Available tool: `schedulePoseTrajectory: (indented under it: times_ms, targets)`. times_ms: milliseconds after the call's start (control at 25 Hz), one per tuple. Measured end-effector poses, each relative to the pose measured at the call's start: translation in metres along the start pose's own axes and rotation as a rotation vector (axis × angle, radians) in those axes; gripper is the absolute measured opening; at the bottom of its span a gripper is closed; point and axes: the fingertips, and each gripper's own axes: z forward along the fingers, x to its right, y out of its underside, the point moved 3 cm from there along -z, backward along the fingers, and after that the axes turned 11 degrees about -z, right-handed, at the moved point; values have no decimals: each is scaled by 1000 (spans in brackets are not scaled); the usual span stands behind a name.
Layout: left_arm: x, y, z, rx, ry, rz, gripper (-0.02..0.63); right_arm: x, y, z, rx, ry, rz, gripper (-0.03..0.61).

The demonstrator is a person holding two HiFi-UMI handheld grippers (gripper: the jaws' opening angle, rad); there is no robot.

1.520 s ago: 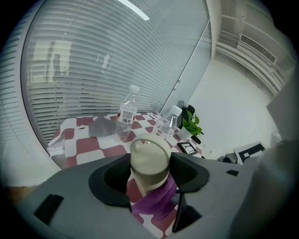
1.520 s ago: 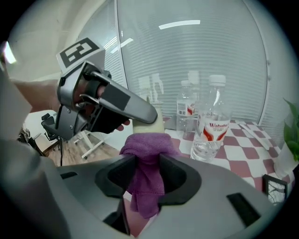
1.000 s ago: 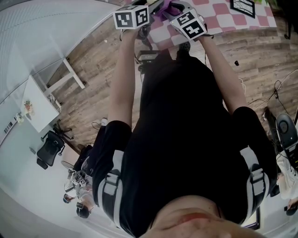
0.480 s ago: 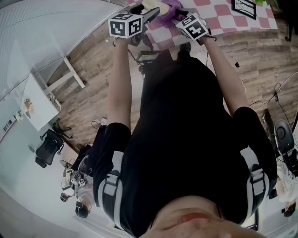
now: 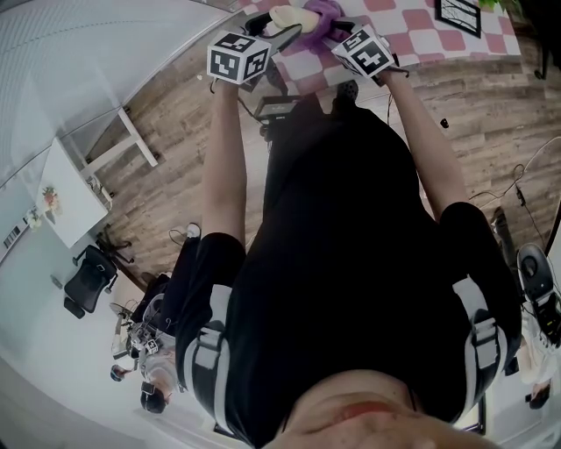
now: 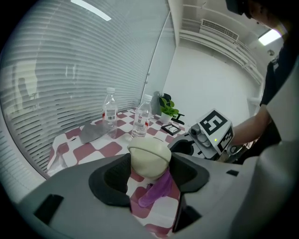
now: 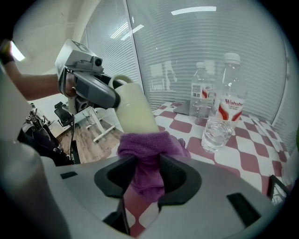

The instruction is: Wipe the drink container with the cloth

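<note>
A cream drink container (image 6: pixel 149 158) is clamped in my left gripper (image 6: pixel 150 175), held above the checked table; the same container (image 7: pixel 135 112) shows in the right gripper view and at the top of the head view (image 5: pixel 287 16). My right gripper (image 7: pixel 148 175) is shut on a purple cloth (image 7: pixel 149 151), which is pressed against the container's lower side. The cloth (image 6: pixel 159 189) hangs under the container in the left gripper view and shows as a purple bunch (image 5: pixel 324 10) in the head view. My left gripper (image 5: pixel 272 35) and my right gripper (image 5: pixel 337 31) sit close together.
Two clear water bottles (image 7: pixel 220 107) (image 7: pixel 201 91) stand on the red-and-white checked tablecloth (image 7: pixel 261 149). A grey flat item (image 6: pixel 91 133), a small potted plant (image 6: pixel 167 109) and a black frame (image 6: pixel 170 129) lie farther along. Wood floor, a white desk (image 5: pixel 74 188) and an office chair are at the left.
Both grippers have shifted slightly on the table edge; the left gripper with the container moved a little right and turned, and the cream container now shows more clearly beside the cloth.
</note>
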Motion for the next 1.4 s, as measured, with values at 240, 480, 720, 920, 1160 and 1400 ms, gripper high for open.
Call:
schedulePoseTrajectory:
  times_ms: [240, 480, 720, 920, 1160, 1400]
  targets:
    - [7, 3, -3, -18, 11, 92, 279, -4, -22, -15, 35, -35, -52, 170]
    - [11, 6, -4, -28, 11, 142, 279, -3, -44, -30, 77, -32, -115, 170]
    - [16, 9, -4, -34, 16, 196, 279, 2, -61, -43, 120, -20, -145, 164]
    - [19, 10, -4, -34, 11, 211, 279, 0, -57, -42, 138, -47, -109, 134]
    - [19, 12, -8, -36, 10, 221, 279, -4, -45, -35, 131, -63, -69, 85]
    - [21, 15, -9, -25, 9, 240, 279, 5, -16, -21, 58, -41, -28, 63]
